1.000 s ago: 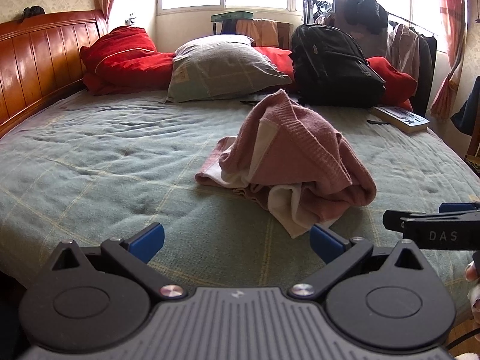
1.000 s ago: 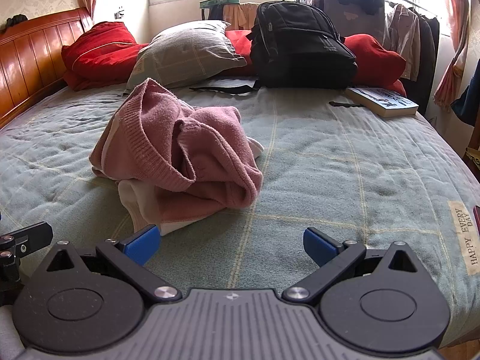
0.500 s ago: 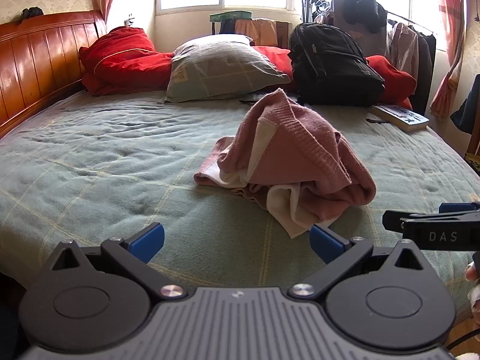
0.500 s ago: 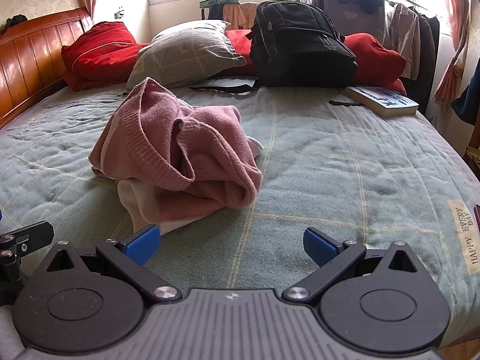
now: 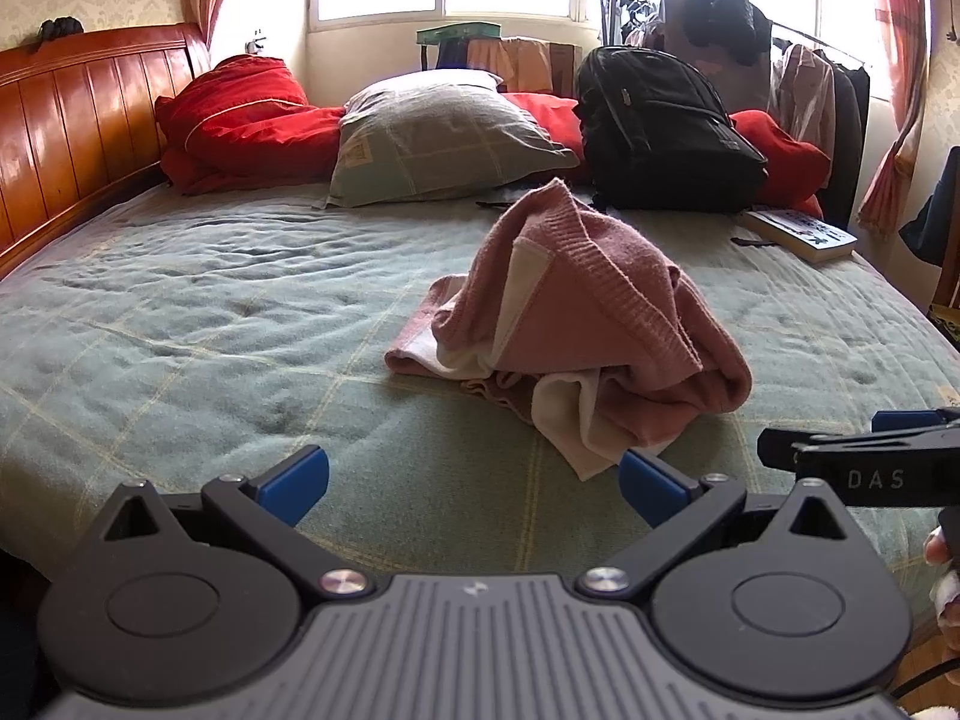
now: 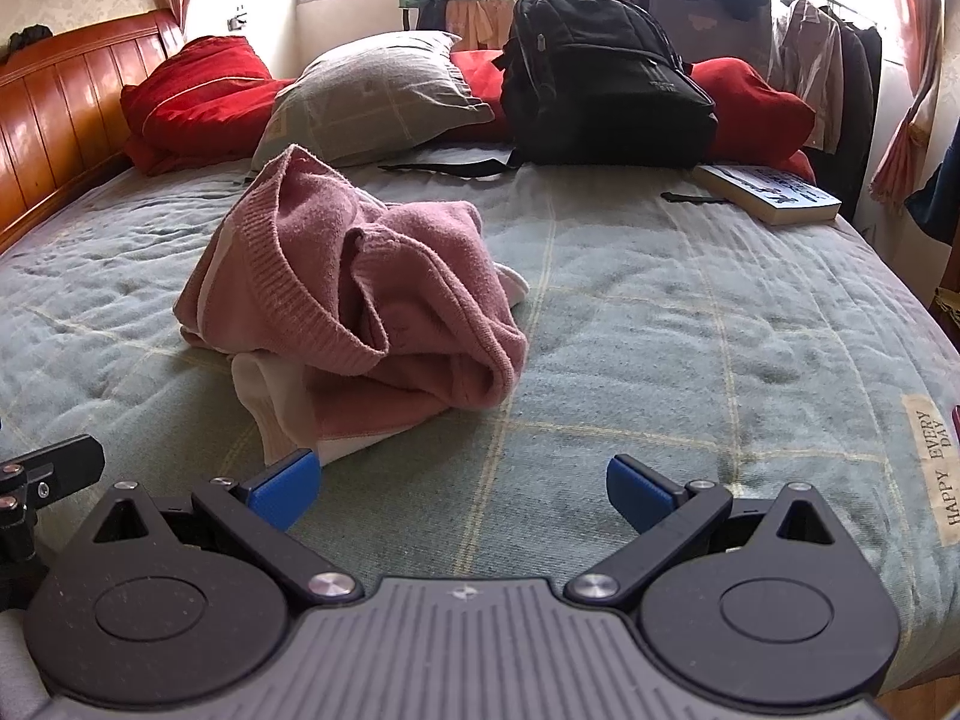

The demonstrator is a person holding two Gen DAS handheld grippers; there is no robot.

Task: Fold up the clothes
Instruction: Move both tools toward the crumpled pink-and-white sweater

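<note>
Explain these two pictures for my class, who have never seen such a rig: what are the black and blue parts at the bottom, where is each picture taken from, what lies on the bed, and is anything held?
There is no robot here: a person holds a two-finger gripper in each hand, each carrying a camera that looks forward along its fingers. One picture comes from the left gripper, the other from the right gripper. The blue pieces are the fingertips. Both grippers are open and hold nothing. On the green bedspread lies a crumpled pink sweater, not yet folded. Behind it are a pillow, a black backpack and a book.
</note>
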